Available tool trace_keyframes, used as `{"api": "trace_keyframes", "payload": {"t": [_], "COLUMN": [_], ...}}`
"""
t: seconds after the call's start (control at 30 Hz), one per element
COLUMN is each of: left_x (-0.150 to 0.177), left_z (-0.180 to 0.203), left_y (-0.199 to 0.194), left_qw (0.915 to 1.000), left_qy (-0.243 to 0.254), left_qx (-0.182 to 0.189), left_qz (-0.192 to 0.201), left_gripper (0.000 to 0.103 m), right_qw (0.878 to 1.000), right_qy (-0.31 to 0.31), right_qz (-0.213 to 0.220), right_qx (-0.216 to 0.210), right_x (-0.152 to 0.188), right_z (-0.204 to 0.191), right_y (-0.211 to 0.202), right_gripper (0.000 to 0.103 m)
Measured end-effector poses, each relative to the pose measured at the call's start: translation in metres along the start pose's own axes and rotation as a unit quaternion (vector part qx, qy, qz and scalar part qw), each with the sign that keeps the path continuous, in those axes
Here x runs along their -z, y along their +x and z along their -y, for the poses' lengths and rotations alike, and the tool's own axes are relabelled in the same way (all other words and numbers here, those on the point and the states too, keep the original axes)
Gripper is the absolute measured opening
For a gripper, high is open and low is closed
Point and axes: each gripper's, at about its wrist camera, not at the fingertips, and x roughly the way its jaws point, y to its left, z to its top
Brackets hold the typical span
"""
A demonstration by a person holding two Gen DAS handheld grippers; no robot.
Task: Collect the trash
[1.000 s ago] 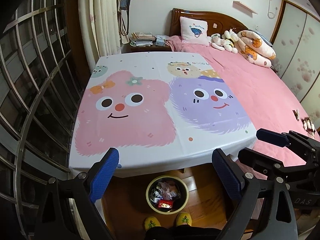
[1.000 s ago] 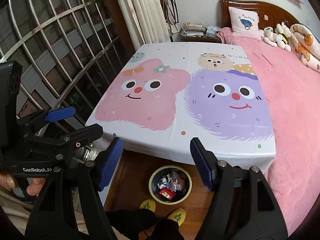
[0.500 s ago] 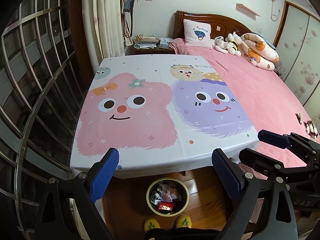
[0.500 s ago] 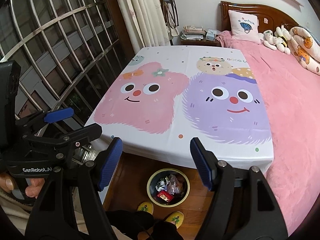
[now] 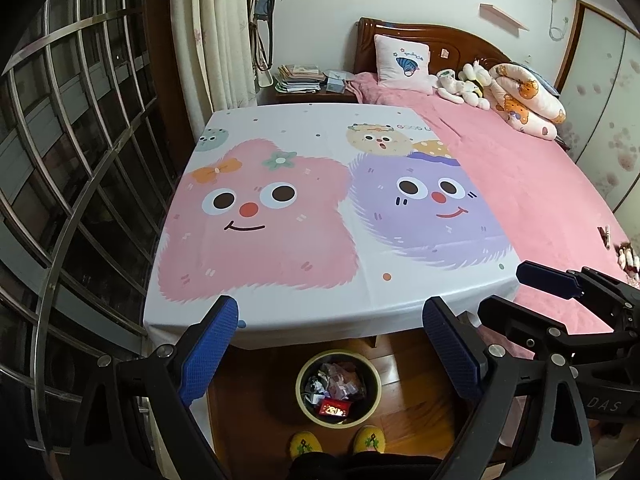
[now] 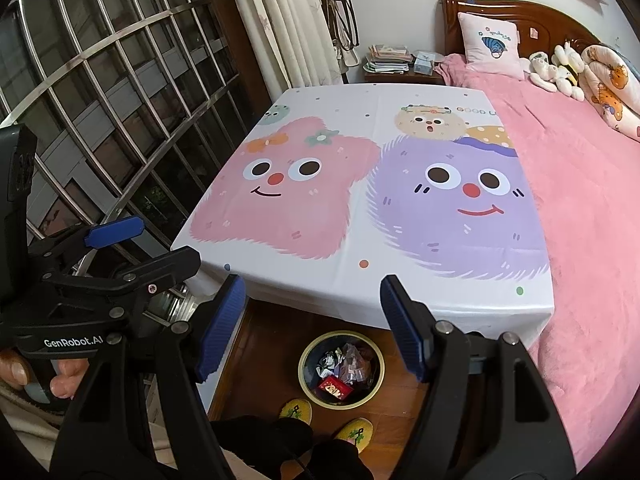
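Blue pads on the left gripper [image 5: 330, 342] and the right gripper [image 6: 312, 324] are sitting wide apart, holding nothing. Right below them, by the yellow slippers [image 5: 306, 445], the bin [image 5: 338, 386] is waiting on the floor with the trash [image 5: 335, 383] piled inside. Farther off, the table [image 5: 320, 304] is showing only its cartoon cloth, so the job is looking nearly done.

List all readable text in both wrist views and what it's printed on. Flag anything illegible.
"GenRobot.AI": white print on the black body of the left gripper, right wrist view.
"DAS": partial print on the body of the right gripper, left wrist view; the rest is cut off.
"GOOD L": on the cartoon tablecloth; the rest is hidden by the pink bedspread.
Gold characters on the red packet in the trash bin: too small to read.
Pillow lettering: illegible.
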Motion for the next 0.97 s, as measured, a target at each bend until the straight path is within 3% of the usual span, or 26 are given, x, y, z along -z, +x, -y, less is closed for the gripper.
{"api": "trace_keyframes", "payload": {"t": [0.97], "left_x": [0.010], "left_z": [-0.002], "left_y": [0.002], "left_qw": [0.9999], "left_qy": [0.006], "left_qx": [-0.014], "left_qz": [-0.006], "left_gripper": [0.092], "right_qw": [1.000], "right_qy": [0.003], "right_qz": [-0.007], "right_qx": [-0.003], "right_x": [0.012], "right_z": [0.003], "right_y": [0.009], "right_gripper": [0.068]}}
